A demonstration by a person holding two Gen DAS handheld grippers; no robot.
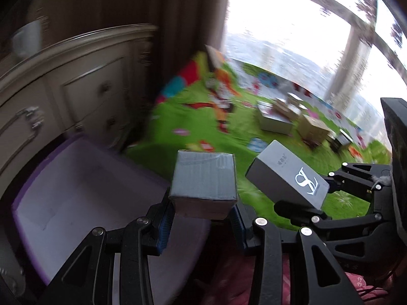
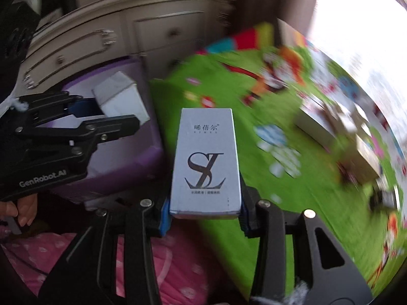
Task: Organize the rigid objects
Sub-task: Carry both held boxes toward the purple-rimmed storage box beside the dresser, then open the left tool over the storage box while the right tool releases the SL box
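Cream cabinet (image 1: 84,94) with metal handles and knobs, far left, against the wall. Brown curtain (image 1: 178,20) beside it, right. Bright window (image 1: 292,33), far right. Green play mat (image 1: 203,132) with coloured cartoon prints, covering the floor. Pink dotted fabric (image 2: 162,261), near bottom edge.

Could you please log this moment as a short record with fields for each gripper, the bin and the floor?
left gripper: shut on small grey carton
right gripper: shut on grey SL box
purple bin: open top, beside the cream cabinet
green play mat: more boxes lie on its far side
image quality: background blurred
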